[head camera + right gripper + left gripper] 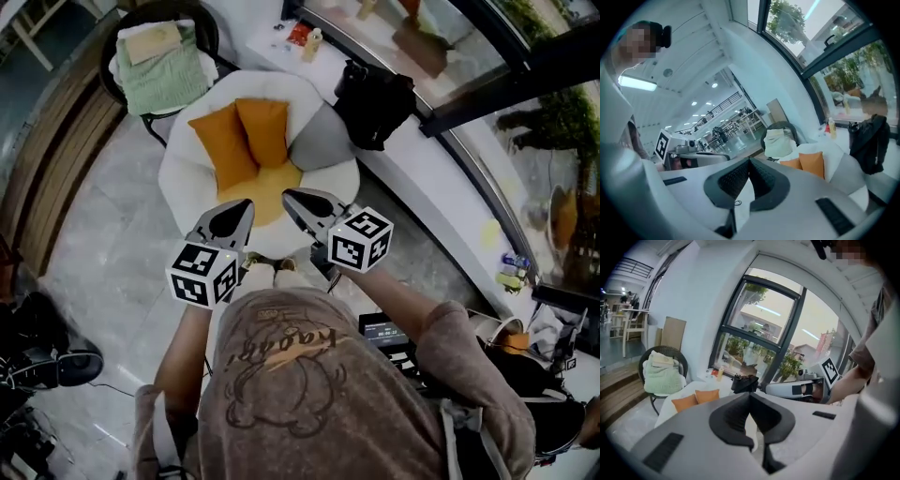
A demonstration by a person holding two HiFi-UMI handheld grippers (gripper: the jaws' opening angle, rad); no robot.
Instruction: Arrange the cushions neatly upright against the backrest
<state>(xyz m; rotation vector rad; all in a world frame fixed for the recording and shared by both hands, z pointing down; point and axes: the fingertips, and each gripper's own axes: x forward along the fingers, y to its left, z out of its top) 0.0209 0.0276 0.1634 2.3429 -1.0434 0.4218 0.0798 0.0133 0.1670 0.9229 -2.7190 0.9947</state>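
Two orange cushions (246,141) stand against the backrest (272,84).

Bright daylight floods the window (765,329); fisheye edges darken.

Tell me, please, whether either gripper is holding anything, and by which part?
Nothing is held. The left gripper and the right gripper both have their jaws together with nothing between them.

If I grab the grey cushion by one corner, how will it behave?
Plump and soft-looking, the grey cushion would probably sag and feel light. It leans on the chair's padded back, so a push may topple it.
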